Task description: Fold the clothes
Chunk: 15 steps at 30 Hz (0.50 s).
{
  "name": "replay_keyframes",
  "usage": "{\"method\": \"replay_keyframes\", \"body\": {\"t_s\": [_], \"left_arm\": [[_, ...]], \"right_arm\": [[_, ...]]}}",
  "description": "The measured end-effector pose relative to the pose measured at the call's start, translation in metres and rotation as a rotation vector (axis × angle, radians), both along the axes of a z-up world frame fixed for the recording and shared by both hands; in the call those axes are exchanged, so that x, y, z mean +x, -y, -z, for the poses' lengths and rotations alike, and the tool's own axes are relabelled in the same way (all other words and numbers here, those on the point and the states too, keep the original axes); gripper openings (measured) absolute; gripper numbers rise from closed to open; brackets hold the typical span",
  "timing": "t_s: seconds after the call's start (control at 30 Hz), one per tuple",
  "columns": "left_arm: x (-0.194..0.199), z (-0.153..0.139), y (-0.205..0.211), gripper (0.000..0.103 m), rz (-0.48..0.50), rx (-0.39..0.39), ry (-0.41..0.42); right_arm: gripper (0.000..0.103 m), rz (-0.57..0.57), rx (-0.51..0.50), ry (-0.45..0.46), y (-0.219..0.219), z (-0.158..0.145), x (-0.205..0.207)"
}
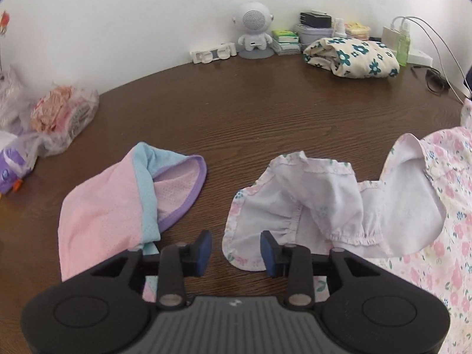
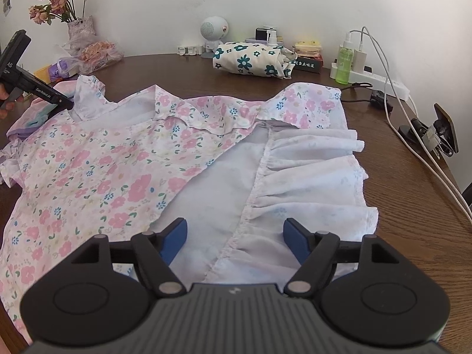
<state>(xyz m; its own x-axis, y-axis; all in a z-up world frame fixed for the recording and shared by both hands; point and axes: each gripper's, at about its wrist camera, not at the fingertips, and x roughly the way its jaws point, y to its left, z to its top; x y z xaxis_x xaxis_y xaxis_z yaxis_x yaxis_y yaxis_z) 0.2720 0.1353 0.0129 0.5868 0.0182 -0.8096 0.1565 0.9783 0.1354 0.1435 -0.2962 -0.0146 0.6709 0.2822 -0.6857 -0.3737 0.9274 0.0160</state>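
A pink floral dress (image 2: 97, 177) lies spread on the brown table (image 1: 265, 112). Its right side is folded over, white inside up (image 2: 309, 171). My right gripper (image 2: 236, 237) hovers open over that folded part, near the gathered seam, holding nothing. My left gripper (image 1: 236, 252) is open just above the table. Its right finger sits at the edge of the dress's ruffled left sleeve (image 1: 283, 200). In the right wrist view the left gripper (image 2: 66, 104) shows at the sleeve (image 2: 85, 100), held by a hand (image 2: 6, 100). A pink, blue and purple garment (image 1: 118, 206) lies to the left.
A folded cream garment with teal flowers (image 2: 250, 59) rests at the back by a white robot-shaped speaker (image 1: 255, 29) and small boxes. Plastic bags (image 1: 59, 118) and a flower vase (image 2: 79, 29) stand far left. Cables (image 2: 413, 135), a power strip and a clamp mount (image 2: 439, 129) are along the right edge.
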Motion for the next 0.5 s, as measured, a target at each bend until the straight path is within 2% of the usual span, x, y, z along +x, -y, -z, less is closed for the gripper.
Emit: {"method": "replay_keyframes", "body": {"t_s": [0.13, 0.2, 0.23, 0.3, 0.33, 0.37, 0.5], "left_arm": [[0.006, 0.004, -0.010, 0.055, -0.030, -0.058, -0.040], [0.010, 0.007, -0.016, 0.056, -0.045, -0.087, -0.060], [0.011, 0.008, -0.018, 0.053, -0.052, -0.100, -0.070], [0.012, 0.005, -0.014, 0.034, -0.028, -0.104, -0.081], [0.013, 0.005, -0.011, 0.007, -0.025, -0.107, -0.088], [0.014, 0.004, -0.009, 0.001, -0.022, -0.110, -0.095], [0.013, 0.004, -0.005, 0.000, -0.057, -0.115, -0.076]], "right_arm": [[0.076, -0.008, 0.002, 0.003, 0.000, 0.000, 0.000], [0.077, -0.011, 0.003, 0.005, 0.000, 0.001, 0.000], [0.077, -0.012, 0.004, 0.006, -0.001, 0.001, 0.000], [0.078, -0.015, 0.004, 0.006, -0.001, 0.002, 0.000], [0.079, -0.016, 0.004, 0.007, -0.001, 0.002, 0.000], [0.079, -0.016, 0.004, 0.007, -0.002, 0.002, 0.000], [0.081, -0.018, 0.007, 0.013, -0.003, 0.003, 0.001]]}}
